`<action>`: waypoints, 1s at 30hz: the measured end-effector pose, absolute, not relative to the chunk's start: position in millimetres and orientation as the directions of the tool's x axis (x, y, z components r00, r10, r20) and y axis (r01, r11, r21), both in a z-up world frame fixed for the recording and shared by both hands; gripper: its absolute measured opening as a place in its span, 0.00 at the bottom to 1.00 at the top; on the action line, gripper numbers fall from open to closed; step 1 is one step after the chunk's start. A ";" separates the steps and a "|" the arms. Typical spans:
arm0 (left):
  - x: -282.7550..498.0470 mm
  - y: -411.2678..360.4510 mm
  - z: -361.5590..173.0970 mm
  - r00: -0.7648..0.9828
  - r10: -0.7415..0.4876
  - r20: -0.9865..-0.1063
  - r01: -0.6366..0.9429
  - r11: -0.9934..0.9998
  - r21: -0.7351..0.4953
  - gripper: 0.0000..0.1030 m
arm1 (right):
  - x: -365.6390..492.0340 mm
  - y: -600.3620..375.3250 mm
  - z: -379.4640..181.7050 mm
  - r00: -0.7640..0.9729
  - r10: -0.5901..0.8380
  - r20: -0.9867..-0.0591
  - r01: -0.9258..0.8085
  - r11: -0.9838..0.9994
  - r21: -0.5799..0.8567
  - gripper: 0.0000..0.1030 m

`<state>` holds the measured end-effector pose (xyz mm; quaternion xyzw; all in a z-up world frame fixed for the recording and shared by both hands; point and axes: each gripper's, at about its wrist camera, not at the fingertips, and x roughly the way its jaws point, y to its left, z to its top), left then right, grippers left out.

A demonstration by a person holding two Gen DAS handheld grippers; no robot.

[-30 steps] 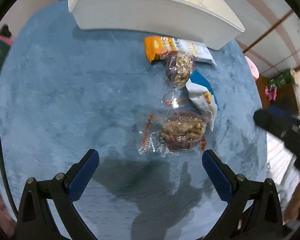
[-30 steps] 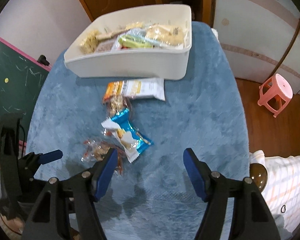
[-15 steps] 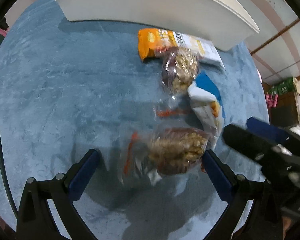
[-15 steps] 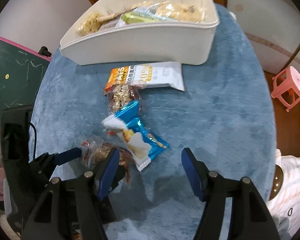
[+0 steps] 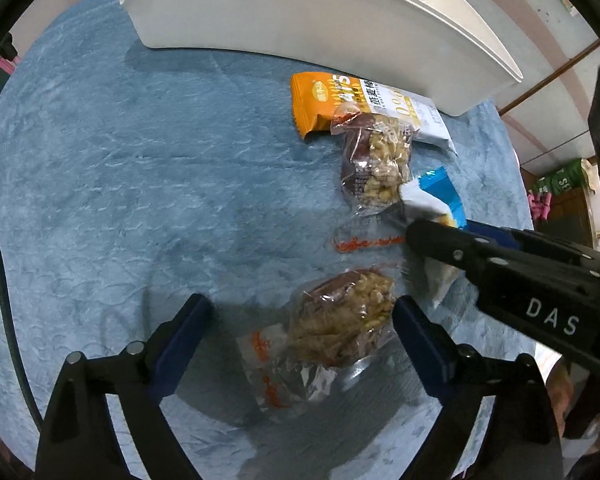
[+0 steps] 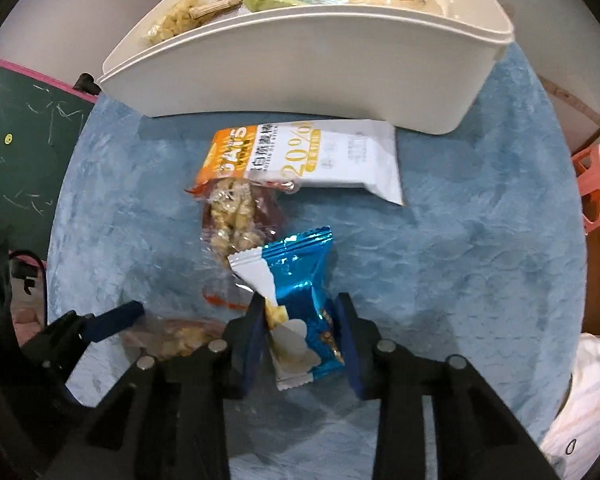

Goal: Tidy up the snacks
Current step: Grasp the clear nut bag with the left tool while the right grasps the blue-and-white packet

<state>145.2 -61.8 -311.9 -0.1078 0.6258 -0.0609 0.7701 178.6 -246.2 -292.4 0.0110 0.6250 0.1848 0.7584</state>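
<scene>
Right now the right gripper [image 6: 300,316] has its jaws drawn in around the blue-and-white packet [image 6: 300,300], pads at the wrapper's two flanks; whether they are truly clamped or only brushing the foil cannot be told from the wrist view. The packet lies on the blue cloth [image 6: 480,248], its upper white flap overlapping the tail of a clear nut-and-date pack [image 6: 236,216].

Left gripper [image 5: 300,312]: jaws wide apart, straddling a second clear nut-and-date pack [image 5: 340,328], right pad just beside it, left pad well apart. Nothing gripped.

Further out: orange-and-white oat bar [image 6: 300,156] lying against the front wall of the white bin [image 6: 300,68], its orange end under the farther nut pack. The bin already holds several snacks.

Risks, as I judge them:
- Foil is slick and puffy. A pinch on the crimped edge alone could slip once lifted.
- Overlapping flap may drag the clear pack along, or flick it aside.
- The two grippers work very close together; the right one's finger lies across the left's view, just beside the near nut pack. Closing both at once could knock tool against tool.
- Left jaws sit off-centre; closing could shove the crinkly pack sideways rather than seize it.
- The bin wall is tall; a low carry would catch the rim.
</scene>
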 end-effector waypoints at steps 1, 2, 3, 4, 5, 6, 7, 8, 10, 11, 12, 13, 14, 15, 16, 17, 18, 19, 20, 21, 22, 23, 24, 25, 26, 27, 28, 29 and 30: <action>144.5 -60.2 -310.8 0.204 -0.233 -0.951 -0.031 0.969 -0.244 0.86 | 177.3 -249.6 -292.2 0.153 0.291 -0.944 -0.258 0.934 0.246 0.33; 142.7 -59.7 -310.6 0.201 -0.234 -0.951 -0.025 0.970 -0.244 0.84 | 176.0 -254.7 -292.1 0.157 0.285 -0.946 -0.244 0.939 0.242 0.33; 140.4 -58.4 -309.6 0.197 -0.236 -0.952 -0.017 0.970 -0.244 0.82 | 174.9 -259.2 -292.0 0.159 0.280 -0.947 -0.231 0.943 0.240 0.33; 138.5 -58.1 -308.4 0.193 -0.238 -0.952 -0.010 0.970 -0.244 0.78 | 174.2 -264.1 -291.9 0.159 0.278 -0.947 -0.215 0.946 0.241 0.33; 136.9 -58.0 -307.5 0.189 -0.241 -0.952 -0.003 0.969 -0.246 0.73 | 171.7 -269.3 -291.5 0.160 0.279 -0.947 -0.196 0.949 0.247 0.33; 135.6 -60.1 -306.8 0.185 -0.245 -0.952 0.004 0.969 -0.248 0.69 | 169.2 -273.4 -291.4 0.159 0.281 -0.946 -0.184 0.950 0.252 0.33; 132.9 -60.7 -305.2 0.181 -0.249 -0.952 0.014 0.968 -0.251 0.66 | 165.7 -277.6 -291.2 0.159 0.285 -0.945 -0.170 0.951 0.258 0.33; 130.4 -60.7 -302.7 0.179 -0.249 -0.952 0.022 0.968 -0.249 0.62 | 162.1 -281.2 -290.9 0.158 0.288 -0.945 -0.159 0.952 0.263 0.33; 124.2 -59.5 -295.7 0.180 -0.257 -0.949 0.036 0.966 -0.255 0.56 | 157.0 -285.3 -290.4 0.160 0.285 -0.945 -0.148 0.953 0.262 0.33; 122.7 -59.7 -294.0 0.180 -0.257 -0.949 0.042 0.966 -0.253 0.54 | 155.1 -286.0 -289.9 0.163 0.282 -0.945 -0.146 0.954 0.260 0.33; 121.2 -59.9 -292.6 0.179 -0.254 -0.951 0.049 0.967 -0.249 0.54 | 152.6 -286.4 -288.8 0.165 0.283 -0.945 -0.145 0.955 0.260 0.33; 119.1 -60.4 -291.4 0.176 -0.247 -0.953 0.059 0.969 -0.241 0.54 | 152.0 -287.5 -288.0 0.165 0.285 -0.944 -0.145 0.954 0.263 0.33; 117.9 -60.1 -290.8 0.176 -0.245 -0.954 0.063 0.969 -0.237 0.53 | 149.9 -287.7 -286.5 0.167 0.291 -0.942 -0.144 0.952 0.268 0.33; 116.4 -60.6 -290.2 0.176 -0.243 -0.954 0.065 0.970 -0.235 0.53 | 150.1 -286.8 -285.3 0.167 0.293 -0.941 -0.145 0.952 0.271 0.33; 115.2 -59.6 -288.7 0.175 -0.244 -0.954 0.063 0.970 -0.237 0.51 | 149.2 -286.8 -283.7 0.170 0.296 -0.940 -0.146 0.951 0.273 0.33; 113.8 -59.0 -286.4 0.176 -0.248 -0.952 0.063 0.968 -0.241 0.50 | 148.2 -285.7 -281.5 0.174 0.299 -0.938 -0.147 0.950 0.276 0.33; 113.9 -59.1 -284.7 0.179 -0.249 -0.952 0.063 0.968 -0.241 0.42 | 147.0 -285.1 -279.0 0.178 0.305 -0.936 -0.149 0.948 0.281 0.33; 113.1 -57.9 -281.3 0.187 -0.251 -0.950 0.064 0.968 -0.244 0.31 | 146.1 -283.2 -276.4 0.182 0.310 -0.933 -0.154 0.946 0.284 0.33; 111.2 -55.5 -276.0 0.193 -0.265 -0.945 0.066 0.964 -0.257 0.23 | 144.9 -282.4 -272.7 0.188 0.313 -0.931 -0.160 0.945 0.286 0.33; 110.5 -55.7 -272.2 0.201 -0.276 -0.940 0.069 0.961 -0.267 0.21 | 143.9 -280.3 -269.1 0.195 0.318 -0.928 -0.168 0.943 0.288 0.33; 109.4 -53.9 -268.7 0.208 -0.278 -0.938 0.071 0.960 -0.269 0.19 | 142.5 -280.8 -264.6 0.201 0.322 -0.925 -0.179 0.941 0.289 0.33; 107.4 -51.6 -265.4 0.215 -0.267 -0.939 0.075 0.964 -0.257 0.19 | 141.7 -278.3 -260.8 0.209 0.320 -0.924 -0.192 0.940 0.282 0.33; 106.0 -50.5 -264.7 0.218 -0.252 -0.943 0.078 0.967 -0.240 0.19 | 141.3 -275.8 -257.8 0.216 0.315 -0.924 -0.204 0.940 0.273 0.33; 105.3 -48.5 -265.8 0.212 -0.250 -0.945 0.073 0.968 -0.240 0.19 | 141.3 -275.8 -256.3 0.220 0.314 -0.924 -0.208 0.940 0.270 0.33; 104.7 -46.1 -268.6 0.197 -0.258 -0.946 0.060 0.966 -0.251 0.20 | 141.4 -275.4 -254.8 0.221 0.316 -0.923 -0.211 0.939 0.271 0.33; 104.6 -44.0 -271.8 0.177 -0.275 -0.945 0.043 0.961 -0.272 0.23 | 141.4 -275.3 -254.1 0.221 0.318 -0.922 -0.210 0.939 0.273 0.33; 103.9 -40.3 -276.5 0.151 -0.294 -0.944 0.022 0.955 -0.294 0.34 | 141.4 -275.7 -253.7 0.220 0.321 -0.921 -0.211 0.938 0.277 0.33; 104.2 -39.1 -279.3 0.141 -0.302 -0.943 0.008 0.953 -0.304 0.44 | 141.5 -275.6 -253.8 0.219 0.321 -0.921 -0.212 0.938 0.276 0.33; 105.1 -36.4 -281.0 0.136 -0.307 -0.942 -0.004 0.951 -0.311 0.49 | 141.2 -275.9 -253.8 0.218 0.321 -0.922 -0.213 0.937 0.276 0.33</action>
